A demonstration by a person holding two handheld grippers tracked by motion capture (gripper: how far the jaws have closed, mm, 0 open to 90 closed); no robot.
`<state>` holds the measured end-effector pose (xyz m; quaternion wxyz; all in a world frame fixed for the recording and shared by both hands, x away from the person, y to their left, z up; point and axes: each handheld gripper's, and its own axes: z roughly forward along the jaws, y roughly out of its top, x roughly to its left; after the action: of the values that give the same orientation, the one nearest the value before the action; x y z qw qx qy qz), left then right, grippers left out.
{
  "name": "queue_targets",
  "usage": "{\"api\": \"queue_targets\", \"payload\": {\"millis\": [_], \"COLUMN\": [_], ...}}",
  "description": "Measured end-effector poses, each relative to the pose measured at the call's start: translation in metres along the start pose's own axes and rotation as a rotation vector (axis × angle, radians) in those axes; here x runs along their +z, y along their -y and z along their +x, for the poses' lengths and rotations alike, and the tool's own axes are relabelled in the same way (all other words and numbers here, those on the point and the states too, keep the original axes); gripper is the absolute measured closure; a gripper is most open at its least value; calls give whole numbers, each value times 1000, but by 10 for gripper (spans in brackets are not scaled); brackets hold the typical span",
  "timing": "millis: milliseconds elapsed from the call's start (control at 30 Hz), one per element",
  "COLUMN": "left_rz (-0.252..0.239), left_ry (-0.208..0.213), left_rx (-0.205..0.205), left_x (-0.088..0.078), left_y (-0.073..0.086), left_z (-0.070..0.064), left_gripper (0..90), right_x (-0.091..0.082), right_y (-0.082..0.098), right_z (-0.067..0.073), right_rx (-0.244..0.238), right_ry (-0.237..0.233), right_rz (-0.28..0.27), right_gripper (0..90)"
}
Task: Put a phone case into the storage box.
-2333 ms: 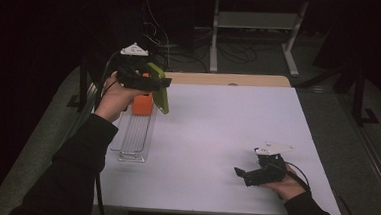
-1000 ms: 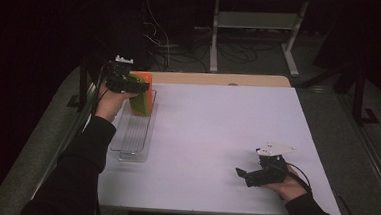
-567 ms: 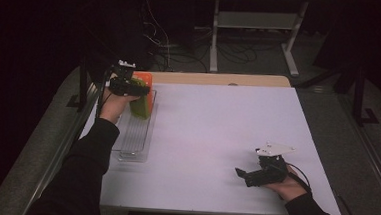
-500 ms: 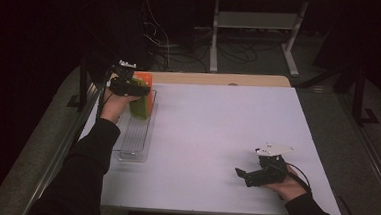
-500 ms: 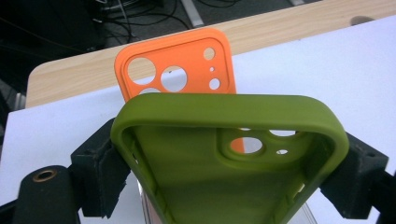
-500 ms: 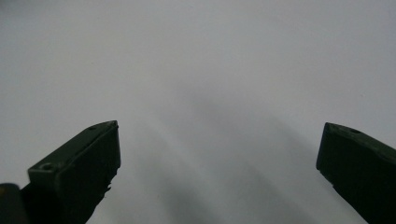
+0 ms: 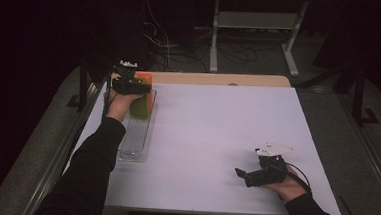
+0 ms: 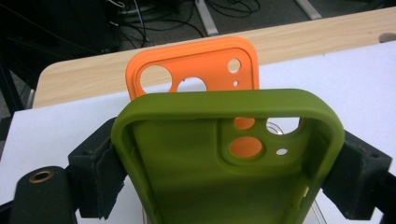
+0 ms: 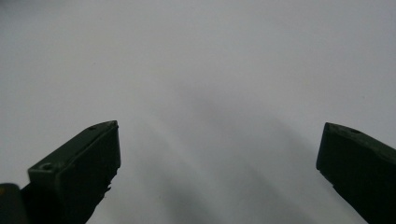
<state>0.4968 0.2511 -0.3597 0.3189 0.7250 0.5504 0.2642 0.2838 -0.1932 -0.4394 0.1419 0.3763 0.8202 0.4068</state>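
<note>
My left gripper (image 7: 129,86) (image 8: 224,158) is shut on an olive-green phone case (image 8: 224,186) (image 7: 141,107), pinching its two long sides. An orange phone case (image 8: 196,72) (image 7: 144,77) stands upright just behind the green one, at the far end of a clear slotted rack (image 7: 135,136). The green case's lower end is down at the rack, right in front of the orange one. My right gripper (image 7: 244,175) (image 9: 219,154) rests open near the table's front right, its jaws wide apart over bare white surface, holding nothing.
The white table top (image 7: 227,125) has a wooden strip (image 7: 220,79) along its far edge. Cables and a metal stand's legs (image 7: 252,41) lie on the dark floor beyond. The person's dark sleeves come in from the bottom.
The left gripper carried the green case from above the rack's middle toward the far left and lowered it next to the orange case. The right gripper stayed put.
</note>
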Motion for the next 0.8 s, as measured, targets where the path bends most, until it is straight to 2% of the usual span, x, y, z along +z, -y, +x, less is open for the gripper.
{"api": "queue_targets", "payload": {"millis": [33, 133, 333, 400, 600, 800], "left_rz": [-3, -12, -17, -26, -37, -60], "left_ry": [1, -6, -4, 2, 19, 38], "left_rx": [2, 2, 30, 15, 6, 5], "left_x": [1, 5, 8, 9, 8, 4], "left_y": [0, 1, 2, 2, 2, 0], "left_z": [0, -2, -1, 0, 2, 3], "left_gripper": [132, 129, 120, 100, 27, 25], "right_x": [0, 0, -1, -1, 0, 0], "right_y": [0, 0, 0, 0, 0, 0], "right_z": [-1, -1, -1, -1, 0, -1], "right_rx": [-11, -4, -9, -6, -12, -11], "right_ry": [2, -1, 0, 1, -2, -1], "right_rz": [2, -11, -8, -8, -6, -6], "right_gripper": [0, 0, 0, 0, 0, 0]}}
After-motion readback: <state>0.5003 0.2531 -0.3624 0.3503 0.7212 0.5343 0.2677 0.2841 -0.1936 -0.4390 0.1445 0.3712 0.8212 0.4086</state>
